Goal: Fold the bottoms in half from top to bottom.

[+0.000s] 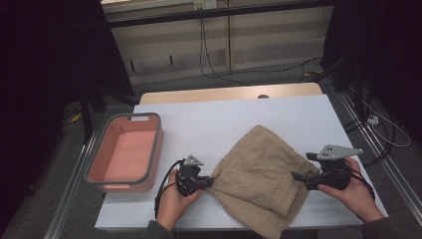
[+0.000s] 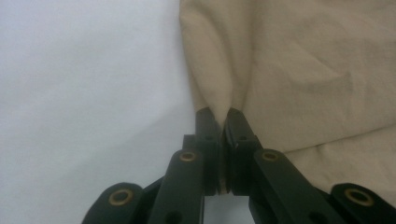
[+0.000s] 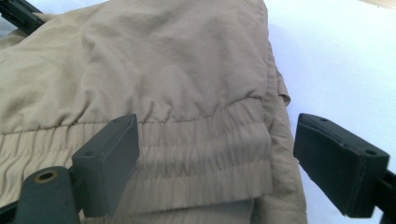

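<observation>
One Garment, Two Grippers: Left Clamped, Right Wide

One pair of tan shorts [image 1: 256,172] lies on the near half of the white table [image 1: 224,119], right of centre. Its long axis runs on a diagonal from the far middle toward the near right. The elastic waistband [image 3: 196,154] sits at the near right end; the opposite end points to the far side of the table. Fabric lies folded over itself, with creases across the upper layer. The near edge of the cloth reaches the near table edge.

Left gripper [image 1: 204,181], held in the left hand [image 1: 171,201], sits at the left edge of the shorts. Its jaws are closed tight on a pinched fold of the tan fabric; the left gripper view shows cloth rising from between the pads [image 2: 236,126].

Right gripper [image 1: 304,175], held in the right hand [image 1: 356,191], sits at the right edge of the shorts by the waistband. Its jaws stand wide apart, one over the waistband and one over bare table; the pads [image 3: 109,158] do not press the cloth.

A salmon bin [image 1: 92,159] with a grey rim stands at the left of the table, well apart from the shorts. Cables [image 1: 209,55] trail across the floor beyond the far edge.
</observation>
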A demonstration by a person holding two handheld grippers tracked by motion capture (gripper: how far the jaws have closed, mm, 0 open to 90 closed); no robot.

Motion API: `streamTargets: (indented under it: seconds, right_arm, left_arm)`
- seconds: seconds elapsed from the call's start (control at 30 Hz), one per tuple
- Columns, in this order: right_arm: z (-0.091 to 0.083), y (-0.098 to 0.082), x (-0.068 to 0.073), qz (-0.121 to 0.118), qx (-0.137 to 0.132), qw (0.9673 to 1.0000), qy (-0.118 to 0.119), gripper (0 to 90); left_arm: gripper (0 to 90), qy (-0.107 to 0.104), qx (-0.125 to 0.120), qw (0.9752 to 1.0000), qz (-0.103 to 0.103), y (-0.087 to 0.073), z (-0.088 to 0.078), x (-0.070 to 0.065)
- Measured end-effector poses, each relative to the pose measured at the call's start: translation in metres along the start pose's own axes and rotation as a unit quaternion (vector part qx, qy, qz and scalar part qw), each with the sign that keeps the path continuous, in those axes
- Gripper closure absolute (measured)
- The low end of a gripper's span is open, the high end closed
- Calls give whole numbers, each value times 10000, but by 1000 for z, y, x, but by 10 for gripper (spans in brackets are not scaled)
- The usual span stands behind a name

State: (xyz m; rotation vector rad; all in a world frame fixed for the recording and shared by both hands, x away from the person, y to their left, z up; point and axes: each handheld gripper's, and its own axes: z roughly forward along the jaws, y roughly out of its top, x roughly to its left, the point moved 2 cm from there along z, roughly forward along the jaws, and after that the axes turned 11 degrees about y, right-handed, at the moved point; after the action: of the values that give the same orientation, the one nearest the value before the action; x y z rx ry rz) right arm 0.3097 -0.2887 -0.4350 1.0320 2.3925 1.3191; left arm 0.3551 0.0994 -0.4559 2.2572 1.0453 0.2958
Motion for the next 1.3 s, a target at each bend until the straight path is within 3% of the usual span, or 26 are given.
streamTargets:
  seconds: [0.23,0.47,0.7,1.07,1.3]
  right_arm:
    - [-1,-1,-1,-36,27,10000,-58,143]
    - [0,-1,0,-2,-21,10000,-35,143]
    - [5,2,2,-123,28,9998,-148,143]
    - [14,4,0,-77,22,9998,-182,154]
    - [20,6,-4,-28,38,9998,-199,204]
  left_arm:
    - [869,170,-104,9997,-163,11,-3,20]
    - [869,386,-127,9990,-182,25,-2,39]
    - [870,631,-209,9974,-284,42,1,57]
    - [870,916,-251,9947,-405,67,10,73]
    - [870,1035,-248,9938,-331,77,15,80]
